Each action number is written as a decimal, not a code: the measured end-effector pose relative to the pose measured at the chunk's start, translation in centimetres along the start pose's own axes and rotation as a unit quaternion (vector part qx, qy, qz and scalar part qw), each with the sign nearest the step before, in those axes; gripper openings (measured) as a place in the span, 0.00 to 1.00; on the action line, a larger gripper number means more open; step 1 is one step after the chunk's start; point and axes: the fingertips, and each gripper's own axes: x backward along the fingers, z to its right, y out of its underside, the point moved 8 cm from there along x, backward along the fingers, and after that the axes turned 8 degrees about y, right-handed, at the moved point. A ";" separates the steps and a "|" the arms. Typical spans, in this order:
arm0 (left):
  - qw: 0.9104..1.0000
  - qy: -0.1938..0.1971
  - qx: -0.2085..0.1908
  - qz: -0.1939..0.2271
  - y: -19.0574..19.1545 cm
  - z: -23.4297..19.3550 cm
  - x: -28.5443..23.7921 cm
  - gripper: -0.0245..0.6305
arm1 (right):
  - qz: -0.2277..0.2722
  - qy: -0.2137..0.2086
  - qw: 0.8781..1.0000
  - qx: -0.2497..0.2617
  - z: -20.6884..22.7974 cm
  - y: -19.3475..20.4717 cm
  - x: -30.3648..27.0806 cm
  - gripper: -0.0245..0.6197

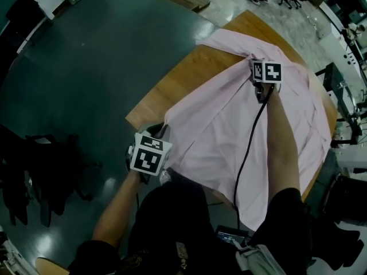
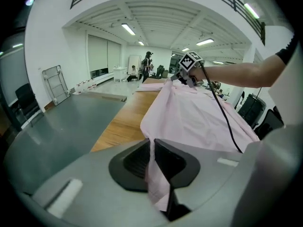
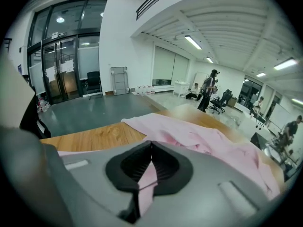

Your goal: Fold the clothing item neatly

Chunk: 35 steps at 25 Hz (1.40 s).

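Note:
A pale pink shirt (image 1: 229,125) lies spread over the wooden table (image 1: 166,90). My left gripper (image 1: 156,135) is shut on the shirt's near left corner at the table's edge; in the left gripper view pink cloth (image 2: 154,174) hangs pinched between its jaws (image 2: 152,148). My right gripper (image 1: 261,93) is shut on a raised fold of the shirt farther along the table, seen from the left gripper as well (image 2: 182,77). Pink cloth (image 3: 147,183) shows between the right jaws (image 3: 151,150). Both grips lift the left edge off the wood.
The table stands on a dark grey floor (image 1: 80,79). A black cable (image 1: 249,148) runs from the right gripper along the arm over the shirt. Black chairs (image 1: 40,171) stand at the left; people and office chairs (image 3: 213,98) are far off in the hall.

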 end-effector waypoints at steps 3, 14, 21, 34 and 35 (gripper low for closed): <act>1.000 0.019 -0.006 0.009 0.1 2.1 0.4 0.10 | 0.009 0.013 1.000 -0.016 1.3 0.5 2.1 0.05; 1.000 0.003 0.005 0.004 1.5 11.5 -0.5 0.10 | 0.025 -0.005 0.999 -0.036 6.5 5.9 5.8 0.05; 1.000 -0.006 0.015 -0.008 2.9 17.6 -1.1 0.10 | 0.023 -0.025 0.999 -0.042 9.6 9.0 6.8 0.05; 0.999 0.036 0.013 -0.034 5.2 25.7 -4.8 0.10 | 0.000 -0.030 0.996 -0.087 13.5 14.6 6.9 0.05; 0.998 0.039 0.019 -0.040 5.7 25.9 -5.1 0.10 | -0.002 -0.027 0.996 -0.090 13.6 14.9 6.7 0.05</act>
